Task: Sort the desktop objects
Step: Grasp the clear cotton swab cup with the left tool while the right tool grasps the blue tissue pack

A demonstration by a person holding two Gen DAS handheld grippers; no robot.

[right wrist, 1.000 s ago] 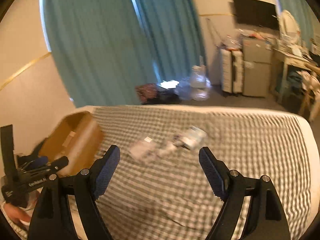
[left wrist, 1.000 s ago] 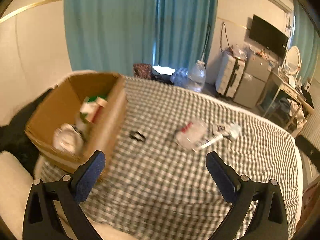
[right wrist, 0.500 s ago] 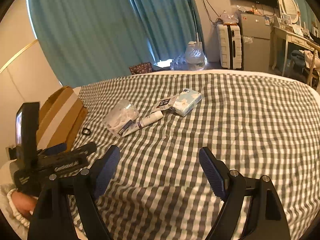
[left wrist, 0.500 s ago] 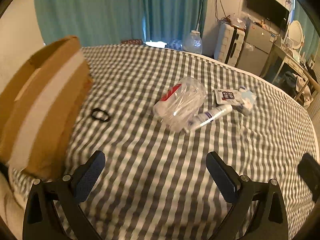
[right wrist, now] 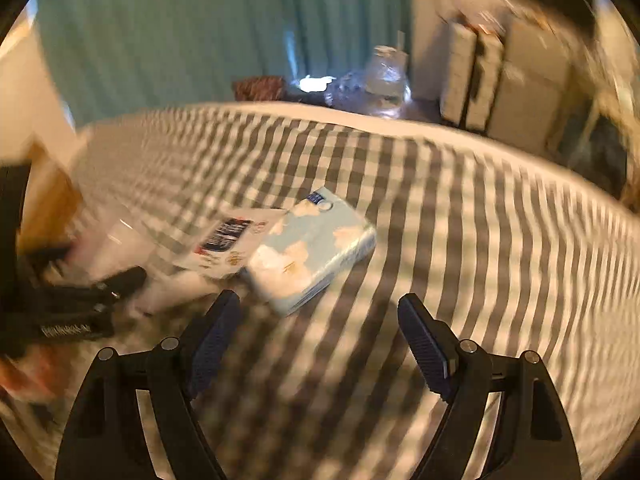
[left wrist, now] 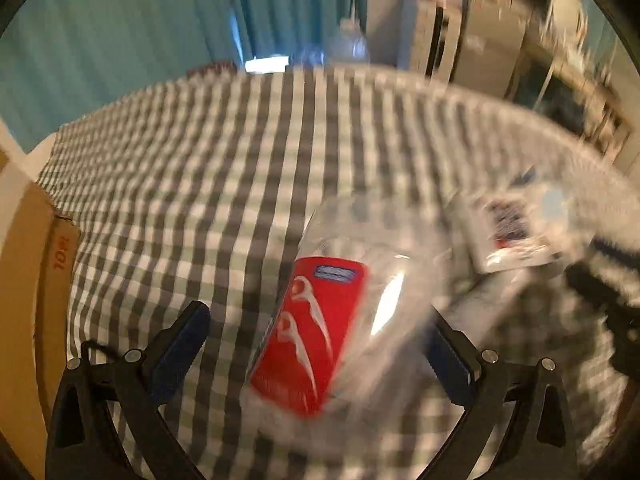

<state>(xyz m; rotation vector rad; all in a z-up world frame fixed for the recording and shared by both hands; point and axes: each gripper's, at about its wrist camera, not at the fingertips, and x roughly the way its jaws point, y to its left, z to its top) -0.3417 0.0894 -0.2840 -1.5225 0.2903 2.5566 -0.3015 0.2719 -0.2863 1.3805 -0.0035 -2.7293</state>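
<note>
A clear plastic bag with a red floss-pick label (left wrist: 320,328) lies on the checked cloth (left wrist: 224,152). My left gripper (left wrist: 316,340) is open, its fingers on either side of the bag, not closed on it. A light blue tissue pack (right wrist: 316,248) lies on the cloth just ahead of my open right gripper (right wrist: 320,320). A flat white sachet with dark print (right wrist: 228,240) lies left of the pack; it also shows in the left wrist view (left wrist: 508,232). Both views are motion-blurred.
A cardboard box (left wrist: 28,300) stands at the left edge of the cloth. The left gripper's body (right wrist: 72,304) shows at the left of the right wrist view. Teal curtains (right wrist: 200,32), a water jug (right wrist: 384,76) and cabinets (right wrist: 504,80) stand beyond the far edge.
Both grippers have dropped and moved forward toward the objects. The left now straddles the floss-pick bag; the right is close above the tissue pack. The box has slid out to the left.
</note>
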